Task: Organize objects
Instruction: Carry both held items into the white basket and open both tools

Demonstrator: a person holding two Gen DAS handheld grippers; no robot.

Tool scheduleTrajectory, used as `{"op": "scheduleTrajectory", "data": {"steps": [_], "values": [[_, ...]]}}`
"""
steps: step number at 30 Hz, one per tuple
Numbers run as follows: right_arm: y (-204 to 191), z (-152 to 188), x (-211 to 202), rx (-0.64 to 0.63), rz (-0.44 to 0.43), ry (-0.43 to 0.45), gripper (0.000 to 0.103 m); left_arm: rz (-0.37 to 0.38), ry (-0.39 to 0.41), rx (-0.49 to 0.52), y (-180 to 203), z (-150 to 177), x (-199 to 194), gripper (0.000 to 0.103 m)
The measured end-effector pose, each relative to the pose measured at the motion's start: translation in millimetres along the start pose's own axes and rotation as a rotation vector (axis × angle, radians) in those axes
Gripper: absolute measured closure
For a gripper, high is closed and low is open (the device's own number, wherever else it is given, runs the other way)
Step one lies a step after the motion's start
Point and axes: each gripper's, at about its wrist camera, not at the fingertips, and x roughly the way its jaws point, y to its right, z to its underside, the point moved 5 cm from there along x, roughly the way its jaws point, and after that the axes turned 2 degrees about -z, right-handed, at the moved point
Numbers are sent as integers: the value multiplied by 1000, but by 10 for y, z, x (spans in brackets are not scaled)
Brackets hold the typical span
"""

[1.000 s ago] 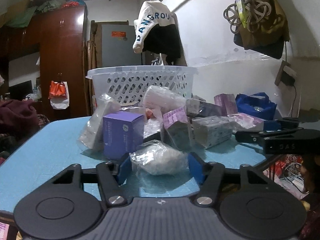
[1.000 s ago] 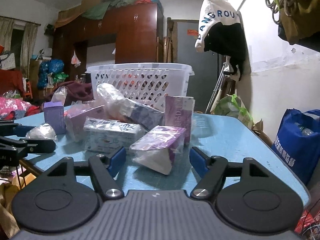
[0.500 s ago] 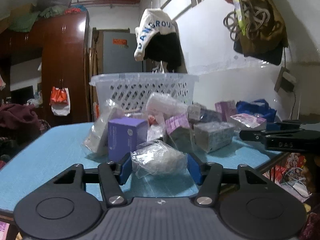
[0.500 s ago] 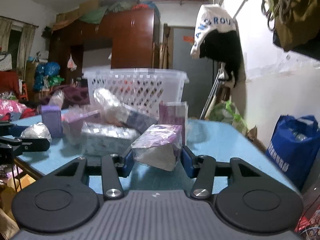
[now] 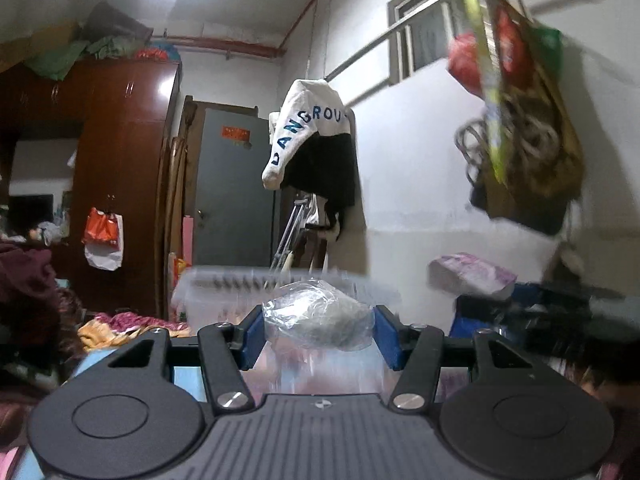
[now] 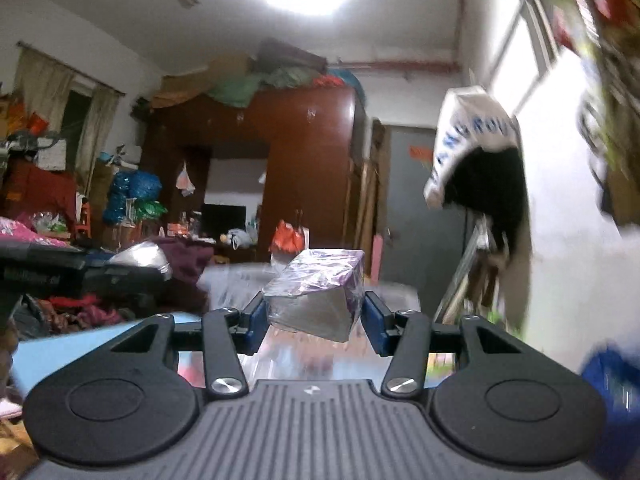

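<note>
My left gripper [image 5: 318,326] is shut on a crumpled clear plastic bag [image 5: 316,320] with something pale inside, held up in the air. Behind it the white laundry basket [image 5: 224,280] shows blurred, its rim near the bag's height. My right gripper [image 6: 314,312] is shut on a purple box wrapped in clear plastic [image 6: 320,292], also lifted. The basket [image 6: 232,280] lies blurred behind it. In the left wrist view the right gripper's purple box [image 5: 472,276] shows at the right. In the right wrist view the left gripper's bag [image 6: 140,258] shows at the left.
The blue table [image 6: 80,352] shows only at the lower left, also in the left wrist view [image 5: 96,360]. A white wall with hanging bags [image 5: 520,140] is at the right. A brown wardrobe [image 5: 120,160] and a grey door [image 5: 236,200] stand behind.
Both grippers have closed on their items and lifted them off the table, tilting upward. The pile of packets has dropped out of view and the basket now sits low and blurred.
</note>
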Motion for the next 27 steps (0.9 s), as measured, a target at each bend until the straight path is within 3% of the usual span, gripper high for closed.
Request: {"op": "scheduleTrajectory", "data": {"steps": [4,6,8,9,10,11,14,17,19,21,23,27], "values": [[169,-226,879,-13,59,-108,50,-67,-117,-4,-210,-416,833,43],[211,-215,1175,-57,112,-147,50,-96,-176,-28,-327,-468,1208,43],[216,-155,1353,-64,105,-175,47,-107,-208,-57,-415,-443,1421,42],[216,-112,1432,-59,89,-192,40,-93,-241,-77,-450,-407,1524,32],[209,-88,1461,-62,83,-204,20,-78,-271,-88,-471,-360,1606,23],[204,-84,1456,-66,94,-203,6,-79,-284,-91,-482,-332,1641,9],[246,-87,1115,-42,122,-131,0,-131,-265,-57,-500,-236,1514,6],[282,94,570,-10,83,-93,0,-162,-181,-30,-470,-122,979,6],[327,359,196,14,80,-84,0,-127,-125,-43,-458,8,586,4],[401,601,3,48,82,-123,0,-87,-113,-49,-454,212,273,3],[486,740,-32,96,77,-184,0,-97,-115,-45,-467,384,123,3],[522,850,96,112,41,-247,1,-133,-169,30,-500,616,154,3]]}}
